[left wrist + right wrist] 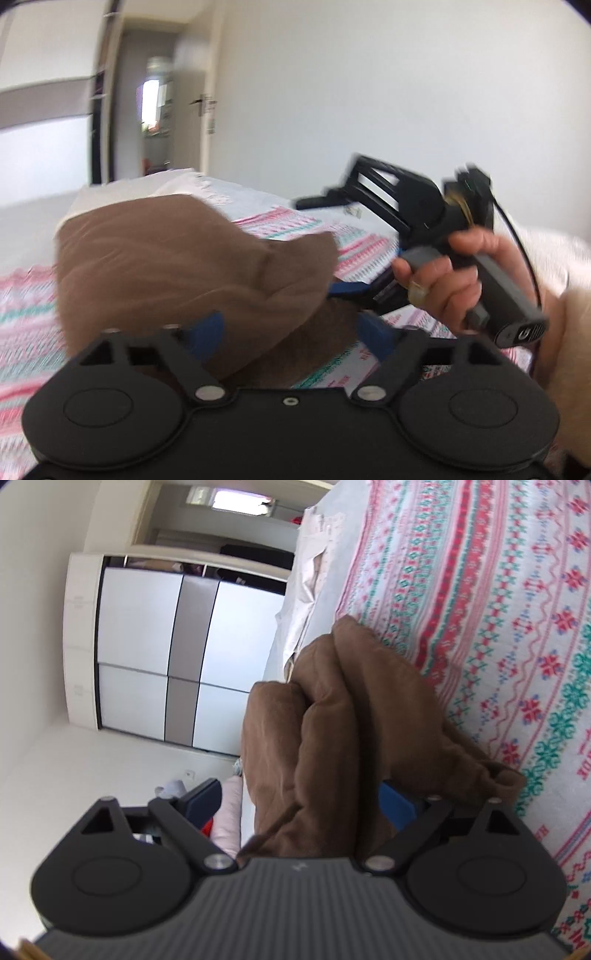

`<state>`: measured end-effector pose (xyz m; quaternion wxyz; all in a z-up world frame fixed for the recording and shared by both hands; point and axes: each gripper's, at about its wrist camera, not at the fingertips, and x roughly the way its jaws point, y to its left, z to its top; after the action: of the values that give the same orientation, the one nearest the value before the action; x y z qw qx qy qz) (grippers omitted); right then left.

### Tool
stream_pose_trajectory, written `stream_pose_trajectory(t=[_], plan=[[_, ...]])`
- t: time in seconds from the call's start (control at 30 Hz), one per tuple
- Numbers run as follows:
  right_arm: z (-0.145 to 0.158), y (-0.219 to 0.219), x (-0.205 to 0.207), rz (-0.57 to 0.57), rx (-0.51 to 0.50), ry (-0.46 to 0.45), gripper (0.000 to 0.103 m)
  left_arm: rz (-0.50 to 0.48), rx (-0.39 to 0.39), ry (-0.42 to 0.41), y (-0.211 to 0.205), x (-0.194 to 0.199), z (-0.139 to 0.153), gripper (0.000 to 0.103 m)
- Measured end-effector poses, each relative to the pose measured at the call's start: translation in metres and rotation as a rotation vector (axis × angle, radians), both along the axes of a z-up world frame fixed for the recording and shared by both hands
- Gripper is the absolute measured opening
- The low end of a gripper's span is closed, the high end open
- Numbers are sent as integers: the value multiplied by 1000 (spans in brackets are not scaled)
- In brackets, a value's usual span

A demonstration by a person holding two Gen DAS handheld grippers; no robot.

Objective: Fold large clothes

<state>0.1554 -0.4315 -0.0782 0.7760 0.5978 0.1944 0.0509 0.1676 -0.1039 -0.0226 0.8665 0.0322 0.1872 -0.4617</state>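
Observation:
A brown garment [177, 266] is bunched and folded over the patterned bedspread [26, 332]. In the left wrist view my left gripper [291, 336] has its blue fingers [207, 332] spread wide, with brown cloth lying between them. My right gripper [343, 288] shows at the right, held by a hand, its blue finger against the cloth's edge. In the right wrist view, rolled sideways, my right gripper [303, 805] has its fingers [203, 801] spread with the thick brown garment [332, 716] between them; the grip is not clear.
The bed carries a pink, teal and white patterned bedspread [498, 627] with white bedding [310, 572] at its far end. A white and grey wardrobe [155, 646], a doorway [159, 110] and a plain white wall [369, 92] surround the bed.

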Motion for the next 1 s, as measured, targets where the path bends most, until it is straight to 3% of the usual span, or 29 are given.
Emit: stream_pose_trajectory(t=[0.13, 0.27, 0.47, 0.53, 0.63, 0.7, 0.77, 0.8, 0.87, 1.0], plan=[[5, 23, 2, 36, -70, 23, 96, 151, -68, 42, 35, 7, -10, 85], [14, 38, 1, 54, -155, 42, 97, 267, -139, 174, 51, 37, -15, 85], [28, 13, 27, 95, -128, 11, 98, 278, -132, 182, 55, 90, 14, 86], [31, 3, 44, 146, -137, 13, 100, 315, -126, 224, 51, 119, 20, 86], [33, -4, 75, 237, -187, 62, 100, 383, -131, 279, 50, 150, 8, 86], [36, -4, 97, 292, -257, 102, 100, 428, -175, 312, 51, 158, -14, 86], [38, -4, 116, 352, -313, 100, 99, 382, -177, 396, 47, 173, -30, 86], [39, -4, 127, 392, -335, 102, 99, 376, -219, 445, 51, 175, -34, 87], [41, 1, 142, 458, -389, 116, 96, 352, -294, 474, 60, 178, -38, 91], [55, 21, 157, 489, -500, 112, 85, 326, -337, 509, 69, 186, -42, 91]])
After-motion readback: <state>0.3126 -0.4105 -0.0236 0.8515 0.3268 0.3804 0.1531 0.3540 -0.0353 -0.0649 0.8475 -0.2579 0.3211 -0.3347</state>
